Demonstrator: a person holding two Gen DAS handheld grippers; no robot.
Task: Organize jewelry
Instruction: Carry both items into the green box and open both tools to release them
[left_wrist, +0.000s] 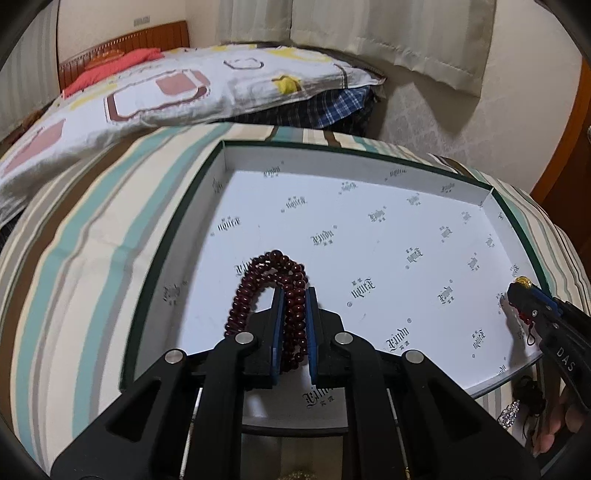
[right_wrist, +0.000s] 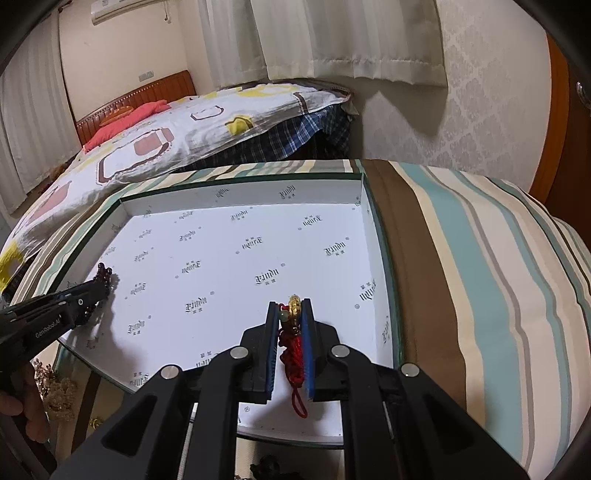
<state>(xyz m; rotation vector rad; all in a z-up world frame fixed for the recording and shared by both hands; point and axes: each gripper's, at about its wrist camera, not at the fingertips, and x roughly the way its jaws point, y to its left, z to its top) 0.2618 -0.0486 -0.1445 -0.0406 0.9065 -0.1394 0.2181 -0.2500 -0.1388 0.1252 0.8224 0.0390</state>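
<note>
My left tool (left_wrist: 294, 295) is clamped on the bead strand (left_wrist: 258, 295), my right tool (right_wrist: 290, 314) on the gold charm (right_wrist: 294, 308); both over the box (left_wrist: 369, 151). Lower first, release well apart.

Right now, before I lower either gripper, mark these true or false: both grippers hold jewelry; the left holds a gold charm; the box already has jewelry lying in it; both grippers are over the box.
1. Both grippers hold jewelry. True: the left gripper and the right gripper are each shut on a piece.
2. The left holds a gold charm. False: it holds dark red beads; the gold charm on red cord is in the right.
3. Jewelry already lies in the box. False: its floor is bare.
4. Both grippers are over the box. True.
</note>
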